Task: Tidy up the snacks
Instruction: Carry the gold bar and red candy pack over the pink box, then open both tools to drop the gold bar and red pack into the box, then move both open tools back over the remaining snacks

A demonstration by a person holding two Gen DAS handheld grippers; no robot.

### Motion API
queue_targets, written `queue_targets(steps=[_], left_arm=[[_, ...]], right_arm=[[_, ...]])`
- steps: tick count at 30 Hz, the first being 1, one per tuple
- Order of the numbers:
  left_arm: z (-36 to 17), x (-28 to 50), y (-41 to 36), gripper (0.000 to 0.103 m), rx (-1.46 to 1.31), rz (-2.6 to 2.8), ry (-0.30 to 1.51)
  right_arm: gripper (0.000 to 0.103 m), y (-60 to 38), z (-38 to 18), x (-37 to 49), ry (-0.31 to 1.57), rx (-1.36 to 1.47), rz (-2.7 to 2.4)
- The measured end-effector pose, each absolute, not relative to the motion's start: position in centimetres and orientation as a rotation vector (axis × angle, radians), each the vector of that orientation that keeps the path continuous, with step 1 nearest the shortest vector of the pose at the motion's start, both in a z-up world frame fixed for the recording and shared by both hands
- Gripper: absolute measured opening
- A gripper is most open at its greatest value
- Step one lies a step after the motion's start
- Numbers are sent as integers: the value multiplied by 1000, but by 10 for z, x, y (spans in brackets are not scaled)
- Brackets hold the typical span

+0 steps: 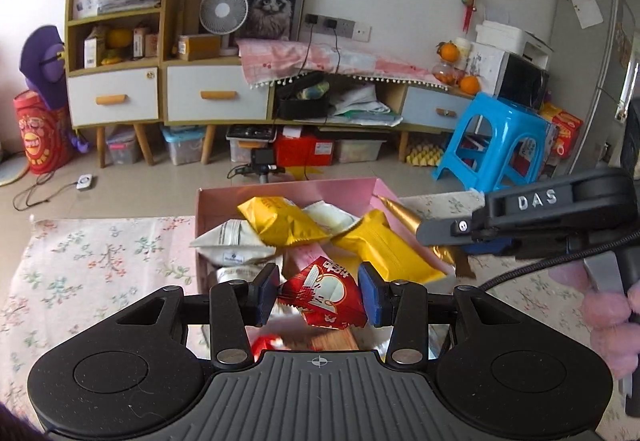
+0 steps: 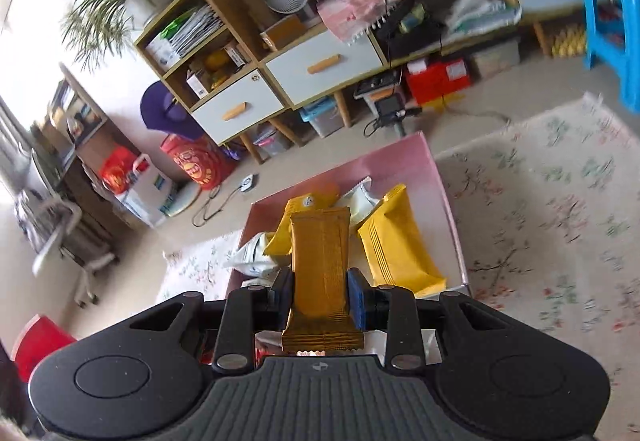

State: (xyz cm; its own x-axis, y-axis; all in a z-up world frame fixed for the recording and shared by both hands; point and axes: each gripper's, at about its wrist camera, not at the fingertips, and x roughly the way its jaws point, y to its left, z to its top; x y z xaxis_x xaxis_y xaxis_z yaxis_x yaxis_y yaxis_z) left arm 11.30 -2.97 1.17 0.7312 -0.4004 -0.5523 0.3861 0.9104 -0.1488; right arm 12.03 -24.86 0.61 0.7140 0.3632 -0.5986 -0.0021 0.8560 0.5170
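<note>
Snack packets [image 1: 280,221] piled in an open box [image 1: 216,201] on a tablecloth [image 1: 100,253], cabinet [image 1: 116,41] behind across the floor, fan [image 1: 224,11] on it, stool [image 1: 504,141] to the right.

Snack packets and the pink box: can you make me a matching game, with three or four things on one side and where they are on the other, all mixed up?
Things:
1. red packet
2. gold bar packet
3. yellow packet
4. pink box

Places:
A. lying in the pink box
B. gripped in the jaws of the left gripper
C. sitting on the flowery cloth
D. gripped in the jaws of the right gripper

Right pairs: 1-B, 2-D, 3-A, 4-C
</note>
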Motion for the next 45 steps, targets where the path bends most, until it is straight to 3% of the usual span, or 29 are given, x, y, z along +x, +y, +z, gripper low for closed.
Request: queue_targets(steps=[13,19,21,23,27,38,45], left_arm=[[-29,172,-46,40,-49,-360,697],[-32,174,-43,44,-54,-342,676],[-31,172,-41,50,-56,-342,671],[-30,169,-40,50,-57,-344,670],[-25,161,-35,58,-64,-346,664],[-7,122,-15,73,-69,-345,690],[0,89,2,78,-61,-308,741]], right_arm=[[20,-249,-24,151,781,505,214],[25,-248,-27,156,779,479,207],[42,-247,-26,156,775,468,208],[51,-245,-23,156,763,451,205],[60,-241,-15,152,755,413,210],[79,-238,10,120,734,349,181],[83,-228,19,90,742,267,139]])
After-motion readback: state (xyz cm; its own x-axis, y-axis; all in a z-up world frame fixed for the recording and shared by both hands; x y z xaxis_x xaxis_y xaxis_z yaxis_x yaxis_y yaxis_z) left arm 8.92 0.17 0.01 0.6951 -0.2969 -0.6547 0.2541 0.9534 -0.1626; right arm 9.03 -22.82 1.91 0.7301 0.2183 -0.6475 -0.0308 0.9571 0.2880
